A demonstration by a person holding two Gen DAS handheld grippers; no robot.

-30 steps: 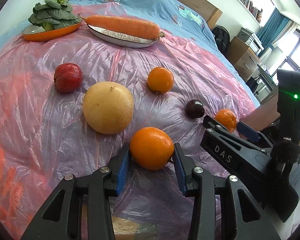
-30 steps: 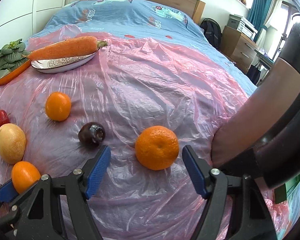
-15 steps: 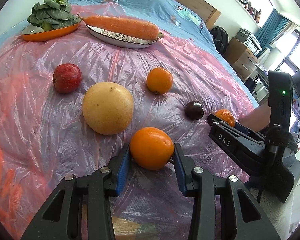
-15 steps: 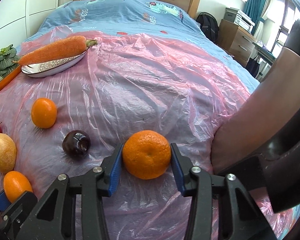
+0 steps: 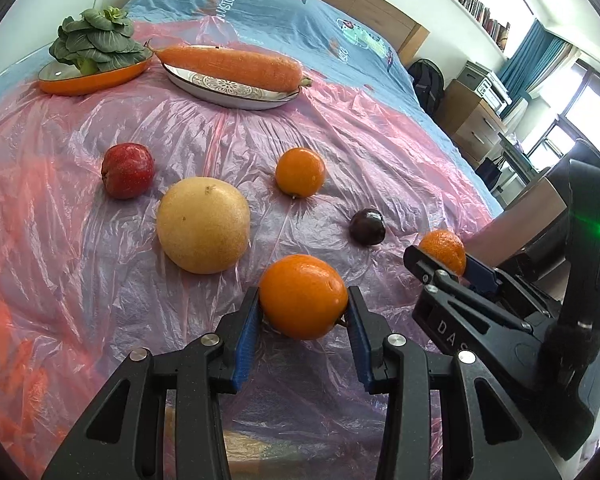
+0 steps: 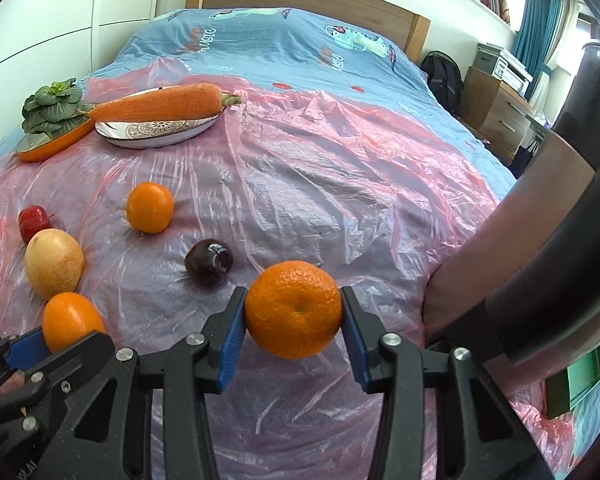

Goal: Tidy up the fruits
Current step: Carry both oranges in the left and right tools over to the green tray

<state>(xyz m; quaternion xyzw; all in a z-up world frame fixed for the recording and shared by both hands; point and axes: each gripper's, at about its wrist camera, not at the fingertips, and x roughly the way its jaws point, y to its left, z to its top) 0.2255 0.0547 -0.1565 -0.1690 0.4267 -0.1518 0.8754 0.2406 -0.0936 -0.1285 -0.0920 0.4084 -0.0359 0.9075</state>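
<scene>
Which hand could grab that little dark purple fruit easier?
Neither is free: the left gripper pinches an orange, the right gripper a mandarin. Once emptied, probably the right; the dark plum lies just beyond its fingertips.

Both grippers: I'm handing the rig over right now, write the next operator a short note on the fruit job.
Left gripper: jaws shut on a smooth orange, low over the pink plastic sheet.
Right gripper: jaws have just been closing, now shut on a mandarin.
Loose on the sheet: red apple, yellow pear, small orange, dark plum.
At the far end, a carrot lies on the white plate and greens sit in the orange dish.
Done: two fruits gripped. Left: place both, then sort the four loose fruits.
</scene>
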